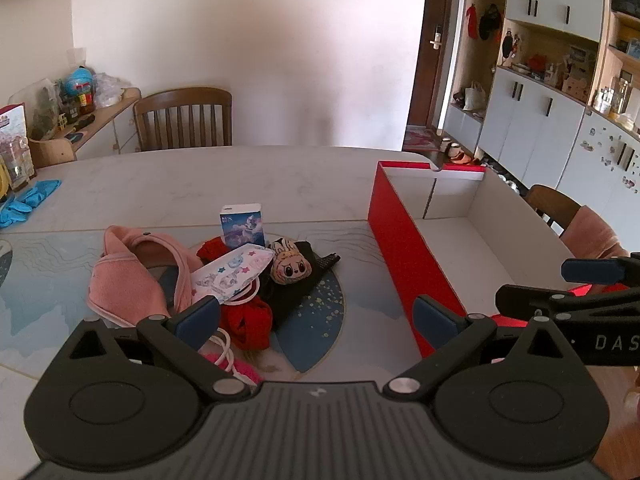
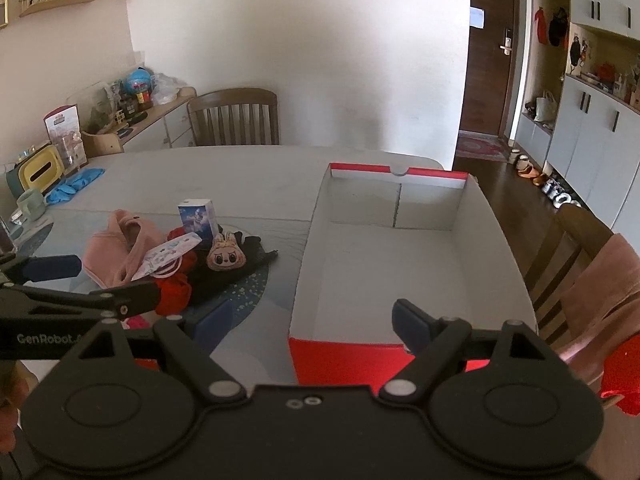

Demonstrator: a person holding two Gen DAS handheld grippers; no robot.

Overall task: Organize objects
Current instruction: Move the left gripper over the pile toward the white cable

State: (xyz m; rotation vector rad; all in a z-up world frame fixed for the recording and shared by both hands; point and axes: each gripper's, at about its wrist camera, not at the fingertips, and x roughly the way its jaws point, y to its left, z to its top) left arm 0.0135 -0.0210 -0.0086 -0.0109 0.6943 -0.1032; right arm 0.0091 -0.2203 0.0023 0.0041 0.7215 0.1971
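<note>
Red-walled box point(image 2: 384, 264) with nothing in it, pile untouched: sorting looks barely begun.
Pink cloth point(image 1: 132, 280), printed pouch point(image 1: 230, 274), small carton point(image 1: 242, 226), plush toy point(image 1: 289, 266) and red and black fabric lie heaped on the table point(image 1: 200, 184) just left of the box. Left gripper point(image 1: 316, 314) hangs above the pile, right gripper point(image 2: 312, 318) over the box's near wall, both spread wide and holding nothing.
</note>
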